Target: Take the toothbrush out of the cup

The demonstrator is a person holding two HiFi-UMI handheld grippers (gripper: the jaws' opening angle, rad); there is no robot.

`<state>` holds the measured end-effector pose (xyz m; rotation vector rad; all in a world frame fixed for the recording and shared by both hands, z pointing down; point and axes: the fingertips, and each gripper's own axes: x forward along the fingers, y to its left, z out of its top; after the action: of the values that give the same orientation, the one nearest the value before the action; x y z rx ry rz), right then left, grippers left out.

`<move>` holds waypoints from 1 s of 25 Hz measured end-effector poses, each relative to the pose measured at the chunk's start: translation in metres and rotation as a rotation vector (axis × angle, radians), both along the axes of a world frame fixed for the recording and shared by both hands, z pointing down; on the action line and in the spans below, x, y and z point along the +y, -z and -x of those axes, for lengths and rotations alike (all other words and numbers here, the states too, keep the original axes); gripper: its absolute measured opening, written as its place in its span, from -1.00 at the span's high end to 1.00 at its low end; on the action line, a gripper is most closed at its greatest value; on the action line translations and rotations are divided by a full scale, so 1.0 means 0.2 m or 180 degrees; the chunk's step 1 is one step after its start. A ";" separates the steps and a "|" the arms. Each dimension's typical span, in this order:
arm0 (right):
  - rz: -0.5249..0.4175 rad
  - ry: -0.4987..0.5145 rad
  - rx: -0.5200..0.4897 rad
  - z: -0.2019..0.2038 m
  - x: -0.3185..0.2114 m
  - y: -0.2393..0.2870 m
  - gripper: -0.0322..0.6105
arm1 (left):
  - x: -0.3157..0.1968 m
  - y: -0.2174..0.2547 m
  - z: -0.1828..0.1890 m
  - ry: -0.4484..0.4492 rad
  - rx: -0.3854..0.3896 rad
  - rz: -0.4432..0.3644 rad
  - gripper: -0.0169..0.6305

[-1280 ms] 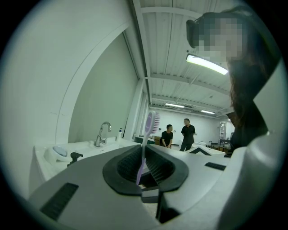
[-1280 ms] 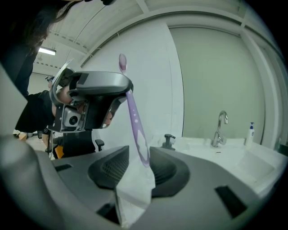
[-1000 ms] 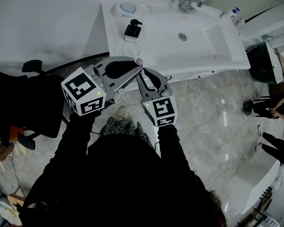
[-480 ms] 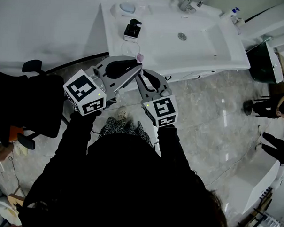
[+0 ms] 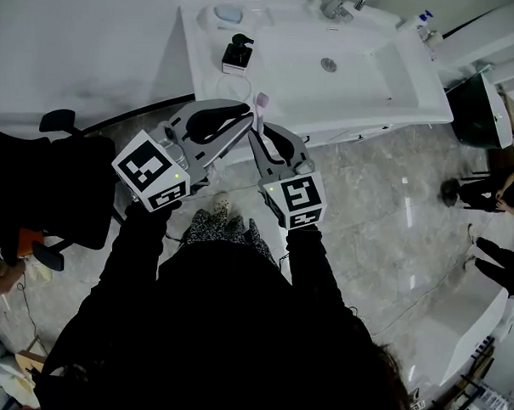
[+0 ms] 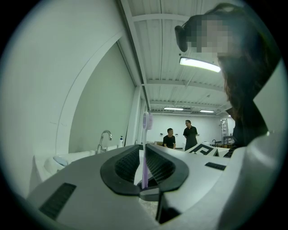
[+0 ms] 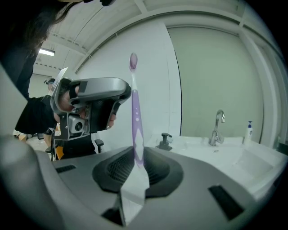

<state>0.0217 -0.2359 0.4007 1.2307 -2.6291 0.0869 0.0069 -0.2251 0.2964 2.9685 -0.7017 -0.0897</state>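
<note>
Right claw (image 7: 135, 157), toothbrush (image 7: 134, 103) seemingly higher

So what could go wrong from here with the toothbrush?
1. Both the left gripper and the right gripper pinch the thin toothbrush handle; uneven pulls could bend it or make it slip.
2. It stands near the front edge of the sink counter, so a drop would probably hit the floor.
</note>
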 end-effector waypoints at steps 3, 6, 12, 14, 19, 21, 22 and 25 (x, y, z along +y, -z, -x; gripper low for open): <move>-0.0010 -0.0058 -0.0002 -0.03 -0.01 0.01 0.69 | -0.02 -0.01 0.01 0.0062 -0.0014 0.0002 0.84; -0.0023 -0.0120 -0.0042 -0.07 -0.01 0.03 0.69 | -0.04 -0.03 0.03 0.0142 0.0007 0.0022 0.84; -0.0060 -0.0257 -0.0093 -0.14 -0.03 0.06 0.69 | -0.08 -0.09 0.06 0.0355 -0.0074 0.0028 0.84; -0.0084 -0.0292 -0.0110 -0.17 -0.04 0.08 0.69 | -0.09 -0.13 0.07 0.0424 -0.0164 0.0012 0.84; -0.0103 -0.0384 -0.0171 -0.23 -0.05 0.12 0.69 | -0.10 -0.19 0.07 0.0562 -0.0282 -0.0033 0.89; -0.0122 -0.0414 -0.0186 -0.25 -0.06 0.14 0.69 | -0.10 -0.20 0.07 0.0610 -0.0350 -0.0078 0.91; -0.0130 -0.0427 -0.0189 -0.26 -0.06 0.14 0.69 | -0.10 -0.21 0.07 0.0634 -0.0388 -0.0099 0.91; -0.0138 -0.0472 -0.0175 -0.28 -0.06 0.15 0.69 | -0.11 -0.21 0.07 0.0702 -0.0497 -0.0175 0.92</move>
<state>0.0782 -0.2480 0.3702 1.4572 -2.5949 0.0911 -0.0074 -0.2463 0.3394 2.9616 -1.0611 0.1109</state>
